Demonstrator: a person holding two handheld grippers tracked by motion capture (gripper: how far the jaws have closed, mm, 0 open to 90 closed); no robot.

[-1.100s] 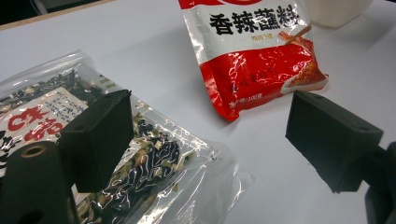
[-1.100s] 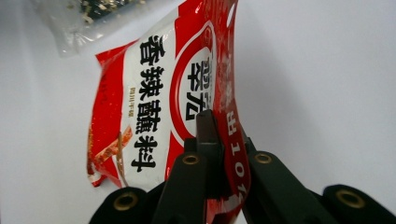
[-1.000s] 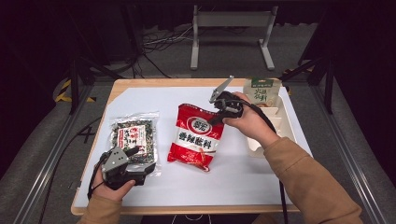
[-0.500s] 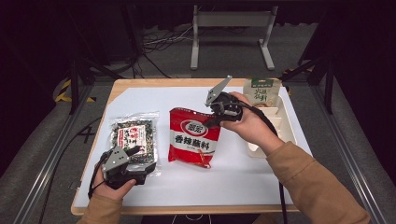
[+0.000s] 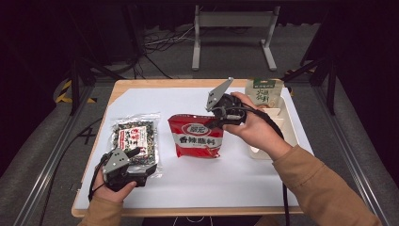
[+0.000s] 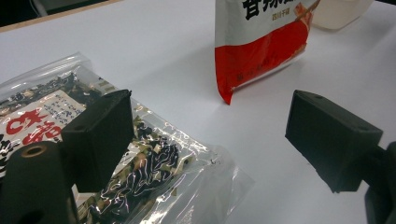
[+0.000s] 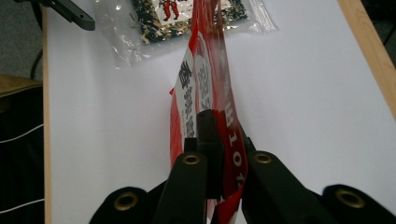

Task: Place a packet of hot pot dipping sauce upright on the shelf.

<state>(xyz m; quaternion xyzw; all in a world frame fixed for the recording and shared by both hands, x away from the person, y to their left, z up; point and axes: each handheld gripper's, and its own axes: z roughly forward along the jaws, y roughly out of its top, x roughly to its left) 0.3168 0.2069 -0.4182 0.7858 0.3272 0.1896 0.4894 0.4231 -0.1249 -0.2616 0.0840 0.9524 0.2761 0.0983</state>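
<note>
Red snack bag (image 5: 196, 136) hangs pinched by its top edge in the right gripper (image 5: 221, 120); lift steadily, left gripper (image 6: 205, 140) idle and agape.

1. The person wears tan-brown long sleeves (image 5: 324, 188) on both arms.
2. The left gripper (image 5: 123, 165) is black with a grey three-cornered plate on top.
3. The right gripper (image 5: 225, 109) is black too, with the same kind of grey plate.
4. A black cable (image 5: 273, 129) runs from the right gripper.
5. The black jaws are blocky, with small brass-ringed screw holes (image 7: 191, 159).
</note>
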